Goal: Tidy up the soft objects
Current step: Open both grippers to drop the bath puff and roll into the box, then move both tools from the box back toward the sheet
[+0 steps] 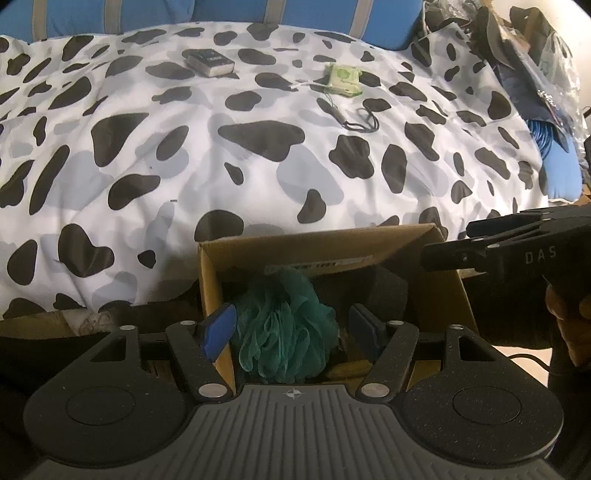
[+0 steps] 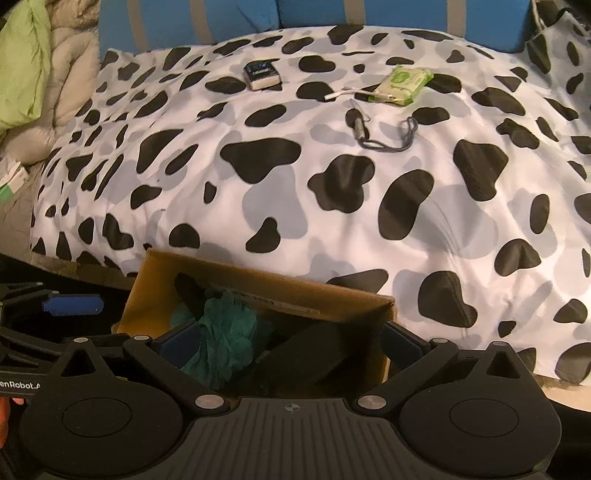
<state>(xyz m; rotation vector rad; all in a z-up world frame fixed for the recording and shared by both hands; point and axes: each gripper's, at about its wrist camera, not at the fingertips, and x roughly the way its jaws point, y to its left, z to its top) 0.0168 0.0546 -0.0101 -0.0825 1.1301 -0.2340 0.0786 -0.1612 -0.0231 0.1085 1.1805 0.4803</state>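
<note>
**Both grippers over the box, the loofah below the left one**

The open brown cardboard box (image 1: 436,295) stands at the near edge of the bed, and I take it as the landmark. Inside it, against its left wall, lies the teal mesh bath loofah (image 1: 284,325), a round and puffy ball with no clear long axis. Next to the loofah, toward the right wall of the box, rests a dark foam-like block (image 2: 317,350), tilted; what it is exactly I cannot tell.

The left gripper (image 1: 291,328) hangs directly above the box and points steeply down. Its 2 blue pads (image 1: 218,328) stand apart on each side of the loofah, and they do not seem to press it, so the loofah is inside the box and appears free. The right gripper (image 2: 291,343) is also over the box, from the right side, with its jaws spread fully wide and nothing between the pads. The left gripper is the nearer one to the loofah.

Beyond the box, the white duvet with black cow spots (image 1: 184,166) covers the bed. Far behind the box lie a small dark thick book (image 1: 210,62), a green packet of tissues (image 1: 343,79) and a grey cord (image 1: 354,118). Blue cushions (image 2: 369,14) stand at the far side. I judge that the soft things are already stored, and that the next move probably needs both grippers to rise clear of the box walls.
</note>
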